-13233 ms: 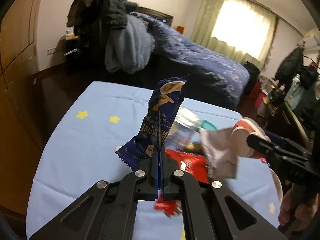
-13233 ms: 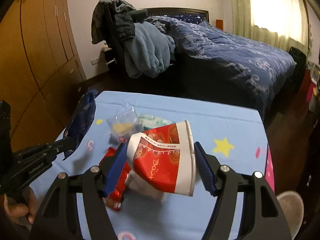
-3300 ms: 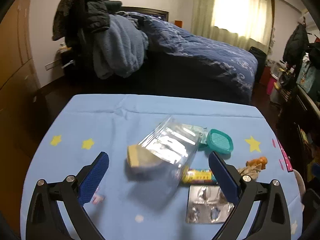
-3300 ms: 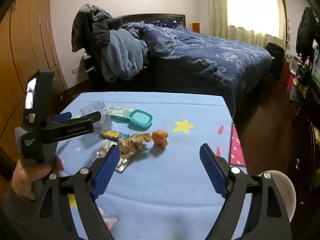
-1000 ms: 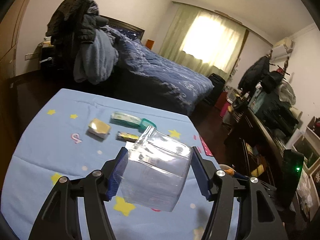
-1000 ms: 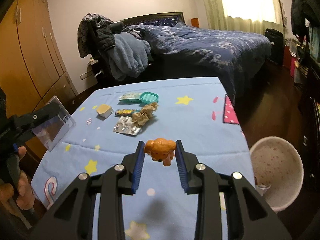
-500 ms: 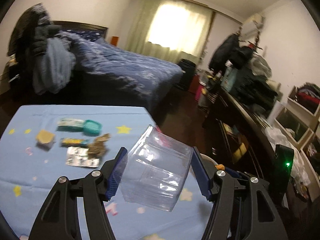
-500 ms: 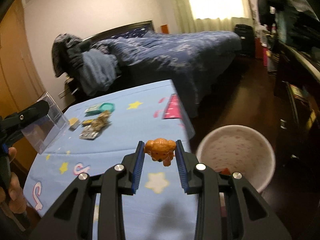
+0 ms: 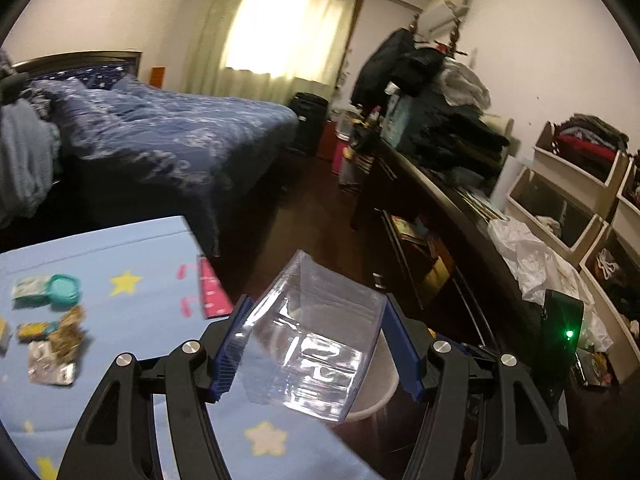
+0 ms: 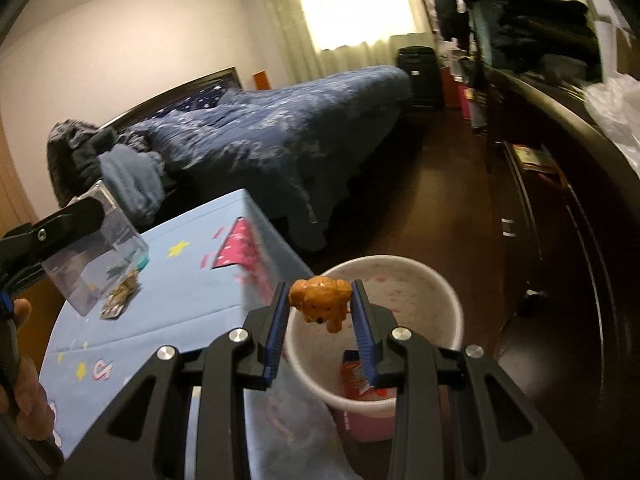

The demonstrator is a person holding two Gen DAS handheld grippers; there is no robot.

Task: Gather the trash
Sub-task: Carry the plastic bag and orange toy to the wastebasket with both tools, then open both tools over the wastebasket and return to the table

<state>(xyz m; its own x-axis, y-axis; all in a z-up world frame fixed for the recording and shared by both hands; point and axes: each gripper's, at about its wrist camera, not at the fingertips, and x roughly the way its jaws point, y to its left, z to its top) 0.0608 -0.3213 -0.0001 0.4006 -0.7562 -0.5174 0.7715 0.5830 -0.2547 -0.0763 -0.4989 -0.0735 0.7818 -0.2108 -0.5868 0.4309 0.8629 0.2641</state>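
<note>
Clear plastic box (image 9: 310, 336) clamped between the blue pads of the left tool (image 9: 316, 340), tilted, open mouth facing away from the camera. White trash bin (image 9: 376, 396) partly visible below and just beyond the box, at the edge of the blue star-print surface (image 9: 132, 252). Remaining trash (image 9: 54, 328) to the left of the left tool, on the surface: teal lid, wrappers, crumpled brown paper, foil blister pack.

Orange dog figurine (image 10: 320, 302) gripped between the pads of the right tool (image 10: 321, 320), narrow jaw gap, figurine held above the bin mouth (image 10: 436, 288). Red packaging (image 10: 354, 372) visible inside the bin, below the right tool. Bin located on the dark floor, just beside the surface corner.

Left tool also visible from the right wrist view (image 10: 68, 220), to the left of the right tool, over the surface, box (image 10: 96, 264) in its grip. Hand (image 10: 24, 360) on the left tool handle at the lower left. Bed with dark blue cover (image 10: 280, 128) beyond both tools. Background blurred.
</note>
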